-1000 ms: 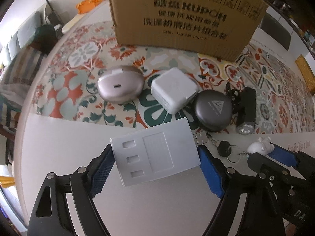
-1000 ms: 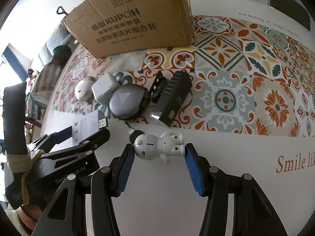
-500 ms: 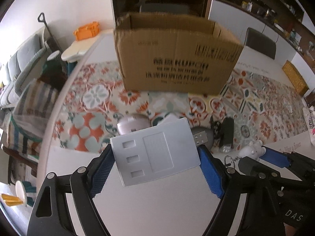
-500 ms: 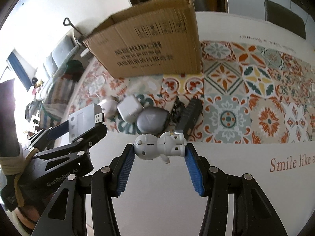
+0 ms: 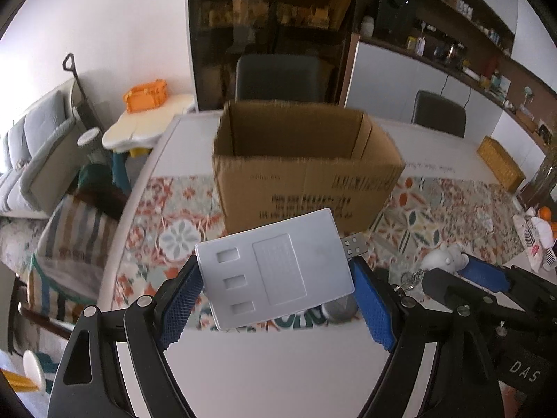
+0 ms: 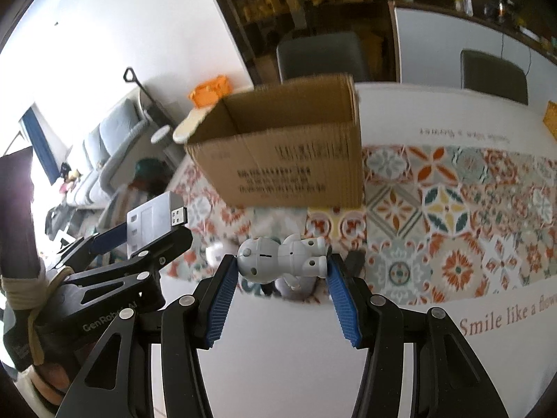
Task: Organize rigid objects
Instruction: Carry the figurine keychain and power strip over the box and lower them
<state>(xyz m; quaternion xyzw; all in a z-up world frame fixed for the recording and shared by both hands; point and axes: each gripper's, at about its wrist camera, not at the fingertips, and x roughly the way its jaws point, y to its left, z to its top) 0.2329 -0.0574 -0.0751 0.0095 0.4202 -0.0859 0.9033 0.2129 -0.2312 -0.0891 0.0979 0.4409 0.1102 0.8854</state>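
- Two grippers hang above the table, both on the near side of the open cardboard box, which we take as our landmark.
- We see the left gripper closed on a flat grey card reader; its blue pads press the two short edges, and the slab lies tilted between them.
- We note the reader's metal USB plug poking out past the right-hand pad, pointing toward the box's near right corner.
- We see the right gripper closed on a small white figurine, lying sideways with its head against the left pad and its feet against the right one.
- From the left wrist view, the figurine sits nearer than the box and off to its right, with a small chain hanging from it.
- Both held things are in the air, lower in view than the box's rim and outside the box.
- We see the box standing on a patterned runner, its top open and its dark inside showing.
- A few small objects lie on the runner nearer than the box, mostly hidden behind the held things.
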